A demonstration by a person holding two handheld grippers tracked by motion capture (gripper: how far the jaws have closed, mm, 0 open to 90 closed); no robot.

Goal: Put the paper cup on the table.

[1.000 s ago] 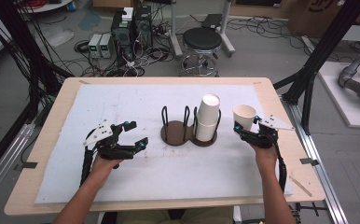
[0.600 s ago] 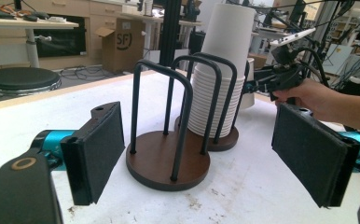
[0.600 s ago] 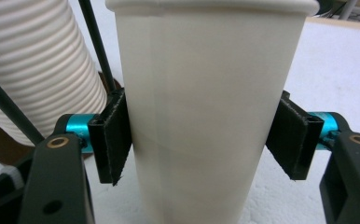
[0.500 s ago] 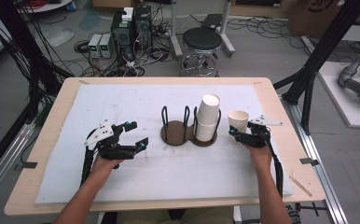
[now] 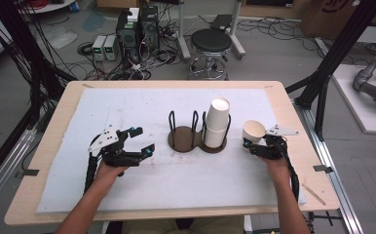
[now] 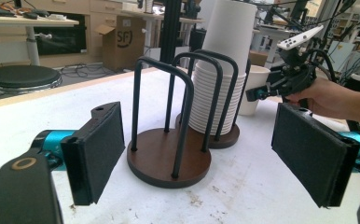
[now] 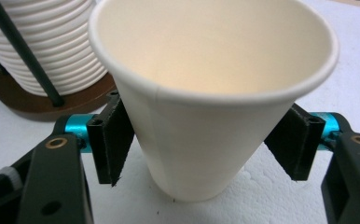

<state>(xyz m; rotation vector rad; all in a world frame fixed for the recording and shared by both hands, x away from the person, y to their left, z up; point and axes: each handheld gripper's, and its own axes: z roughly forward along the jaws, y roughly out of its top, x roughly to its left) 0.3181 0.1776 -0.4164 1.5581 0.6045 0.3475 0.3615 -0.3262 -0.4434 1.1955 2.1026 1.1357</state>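
A single white paper cup (image 5: 253,130) stands upright on the white mat, just right of the cup holder. My right gripper (image 5: 256,146) is shut on the paper cup (image 7: 206,116), one black pad against each side of its lower half. The dark two-bay wire holder (image 5: 186,139) sits mid-table. Its right bay carries a tall stack of paper cups (image 5: 217,122); its left bay has nothing in it. My left gripper (image 5: 143,140) rests on the mat left of the holder, open, nothing between its pads. It faces the holder base (image 6: 169,158) and the stack (image 6: 220,93).
The white mat (image 5: 142,105) covers most of the wooden table (image 5: 59,112). A black stool (image 5: 210,41) and cabling lie on the floor beyond the far edge. Black frame posts (image 5: 329,68) rise at the table's right.
My right gripper moved left toward the holder and came down with the cup, which now stands on the mat. The left gripper stayed put.
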